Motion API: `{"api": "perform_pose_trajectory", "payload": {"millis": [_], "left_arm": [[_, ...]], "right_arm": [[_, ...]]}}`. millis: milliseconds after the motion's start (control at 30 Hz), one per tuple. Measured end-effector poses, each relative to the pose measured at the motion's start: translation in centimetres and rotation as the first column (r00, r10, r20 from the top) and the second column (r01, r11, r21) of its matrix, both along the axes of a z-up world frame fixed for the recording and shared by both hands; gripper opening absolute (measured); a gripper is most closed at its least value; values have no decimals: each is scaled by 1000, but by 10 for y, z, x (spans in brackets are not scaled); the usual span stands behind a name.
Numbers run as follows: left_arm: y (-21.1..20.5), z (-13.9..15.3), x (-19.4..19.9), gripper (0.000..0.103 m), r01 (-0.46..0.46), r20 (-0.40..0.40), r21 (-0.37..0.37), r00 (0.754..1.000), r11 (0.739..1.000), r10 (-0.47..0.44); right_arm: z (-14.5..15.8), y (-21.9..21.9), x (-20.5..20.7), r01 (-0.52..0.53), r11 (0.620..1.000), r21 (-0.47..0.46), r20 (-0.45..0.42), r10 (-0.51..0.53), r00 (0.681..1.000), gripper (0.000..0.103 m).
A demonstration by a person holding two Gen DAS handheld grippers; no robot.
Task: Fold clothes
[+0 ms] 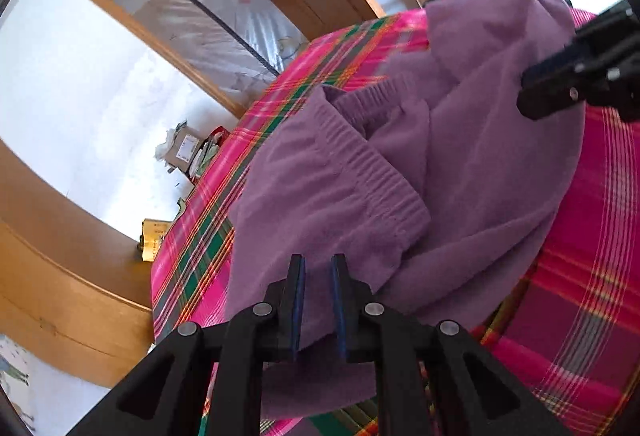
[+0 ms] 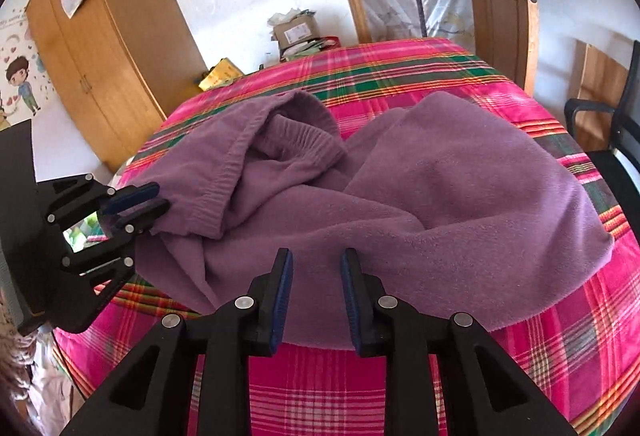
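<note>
Purple fleece trousers with a ribbed elastic waistband lie crumpled on a bed under a pink, green and orange plaid cover, waistband toward the far side. The left gripper has its jaws drawn narrow on an edge of the fabric, which passes between the blue pads. The right gripper hovers at the near hem, jaws parted and holding nothing.
</note>
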State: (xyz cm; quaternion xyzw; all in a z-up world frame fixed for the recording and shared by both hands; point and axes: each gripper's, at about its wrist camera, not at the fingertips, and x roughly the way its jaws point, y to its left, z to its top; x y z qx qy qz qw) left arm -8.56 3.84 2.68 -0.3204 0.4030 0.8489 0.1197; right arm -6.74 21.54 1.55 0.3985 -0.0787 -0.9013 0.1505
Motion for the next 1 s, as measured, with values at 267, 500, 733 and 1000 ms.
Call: {"api": "perform_pose_trajectory", "payload": {"millis": [267,500,733,1000], "left_arm": [[-27,13,-26,1,-114,21,140,994,984,112],[-77,39,-41,1,-257,135,369,966,893,222],[-74,31,-25,2,-223,156,379,972,898,175],[-75,18,-18,3,-199,174,378,975,904,141]], "right_arm": [[-1,-8,-11,-4,1000,11,9,4,1000,26],[-2,-24,-18,-65,997,-29,4,65,998,26],[-6,-39,-37,-137,979,-154,0,138,990,38],[-20,-72,-63,-213,952,-222,53,229,972,44]]}}
